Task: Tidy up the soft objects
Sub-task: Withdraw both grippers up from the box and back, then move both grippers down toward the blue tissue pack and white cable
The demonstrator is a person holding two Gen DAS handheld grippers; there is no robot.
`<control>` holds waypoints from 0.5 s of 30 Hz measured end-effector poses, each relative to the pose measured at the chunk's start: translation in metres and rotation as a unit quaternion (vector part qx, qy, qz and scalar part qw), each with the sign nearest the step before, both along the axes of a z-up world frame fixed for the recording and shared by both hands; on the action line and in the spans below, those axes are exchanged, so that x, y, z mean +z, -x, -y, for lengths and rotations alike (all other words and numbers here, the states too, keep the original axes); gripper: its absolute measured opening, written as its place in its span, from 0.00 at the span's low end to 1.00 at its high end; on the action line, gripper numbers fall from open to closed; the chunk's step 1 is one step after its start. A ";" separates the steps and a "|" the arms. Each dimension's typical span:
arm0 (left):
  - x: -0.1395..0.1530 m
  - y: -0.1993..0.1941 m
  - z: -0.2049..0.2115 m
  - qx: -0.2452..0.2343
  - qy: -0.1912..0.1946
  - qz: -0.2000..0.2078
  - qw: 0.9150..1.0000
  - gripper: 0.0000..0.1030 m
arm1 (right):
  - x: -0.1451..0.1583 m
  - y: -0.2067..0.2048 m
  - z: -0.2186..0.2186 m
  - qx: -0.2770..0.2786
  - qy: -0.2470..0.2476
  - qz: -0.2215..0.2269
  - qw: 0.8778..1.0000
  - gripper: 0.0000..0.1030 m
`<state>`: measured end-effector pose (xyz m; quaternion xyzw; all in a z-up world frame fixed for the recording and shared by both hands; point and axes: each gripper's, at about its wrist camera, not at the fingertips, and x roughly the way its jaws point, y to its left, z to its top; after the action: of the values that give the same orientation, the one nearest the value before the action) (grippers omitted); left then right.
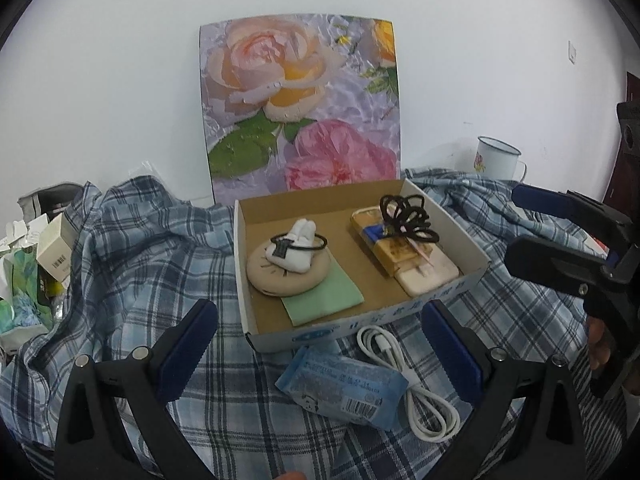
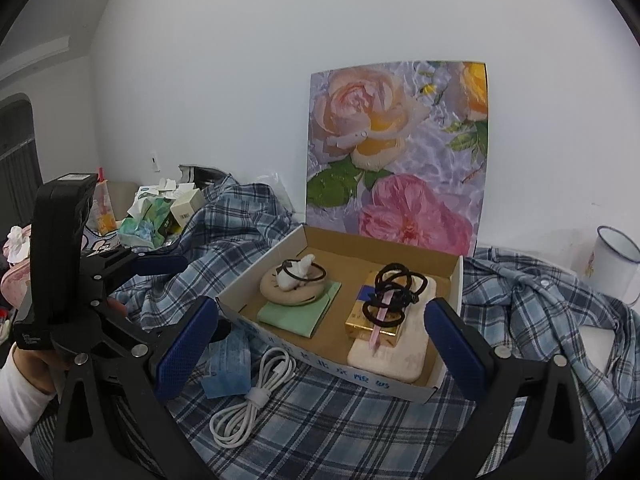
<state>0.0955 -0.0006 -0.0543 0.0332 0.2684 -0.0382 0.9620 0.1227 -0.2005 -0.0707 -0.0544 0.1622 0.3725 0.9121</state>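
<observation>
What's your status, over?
Both tools open, empty: left tool, right tool. Blue tissue pack and white cable outside cardboard box. Path clear.

A rumpled blue-and-white plaid cloth (image 1: pixel 132 264) covers the supporting surface. Directly on it lie an open shallow cardboard box (image 1: pixel 476 258), a blue plastic tissue packet (image 1: pixel 340 388) and a coiled white charging cable (image 1: pixel 424 396). A white enamel mug (image 1: pixel 496 158) stands at its far edge.

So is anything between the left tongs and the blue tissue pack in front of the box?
Nothing visible. The blue tissue pack lies on the plaid cloth just ahead of the open left tongs, overlapping the white cable.
</observation>
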 end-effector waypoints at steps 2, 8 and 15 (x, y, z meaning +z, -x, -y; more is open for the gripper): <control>-0.003 -0.001 0.001 0.001 -0.002 -0.004 1.000 1.00 | -0.002 -0.003 0.000 -0.002 0.000 -0.005 1.000 1.00; -0.012 -0.003 0.006 -0.007 -0.011 -0.026 1.000 1.00 | -0.009 -0.008 -0.002 -0.006 0.020 -0.015 1.000 1.00; -0.020 -0.006 -0.002 -0.044 0.032 -0.072 0.996 1.00 | -0.018 -0.013 -0.008 0.005 0.037 -0.033 0.999 1.00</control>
<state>0.1013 0.0013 -0.0743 0.0109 0.3336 -0.0909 0.9383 0.1352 -0.1929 -0.0891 -0.0769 0.2059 0.3725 0.9016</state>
